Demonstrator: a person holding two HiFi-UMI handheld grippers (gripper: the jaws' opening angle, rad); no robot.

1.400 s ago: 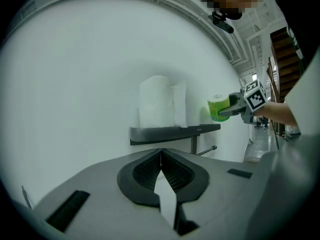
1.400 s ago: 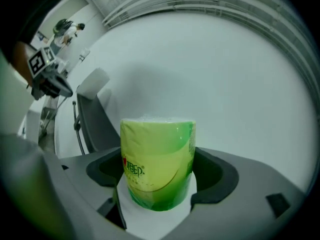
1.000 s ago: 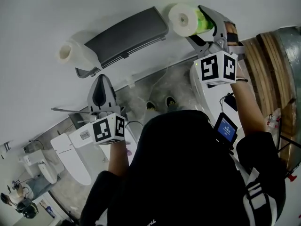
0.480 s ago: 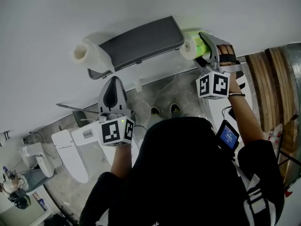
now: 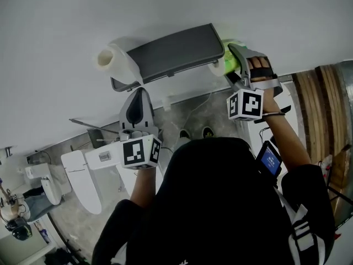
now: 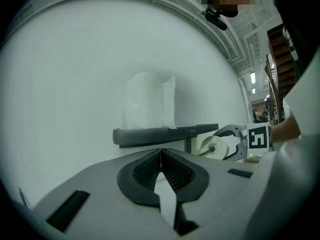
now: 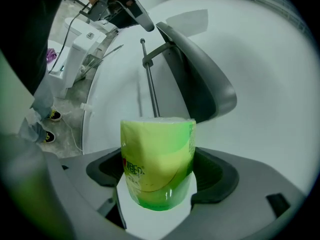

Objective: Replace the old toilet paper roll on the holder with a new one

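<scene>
The new roll, in its green wrapper, was clamped between the jaws of the right gripper. Over the preceding second it had travelled from open space to the right of the holder to the right end of the holder's grey cover, where the cover edge now partly hid it in the head view. In the right gripper view the rod ran straight to the roll's far end face. Whether the rod had entered the core could not be confirmed. The step in hand was judged to be threading the roll onto the rod from its free end.

The old roll lay at the left end of the holder, resting on top of the cover and well apart from the new roll. The rod was therefore bare and ready to receive.

The left gripper had held its place below the holder, with its jaws closed on nothing.

Clearances:
- The cover overhung the rod closely. The roll had to pass beneath its edge.
- The wall stood just behind the rod, which limited room on that side.
- The rod's support arm at the far end marked the limit of travel.
- The space below the holder was open.
</scene>
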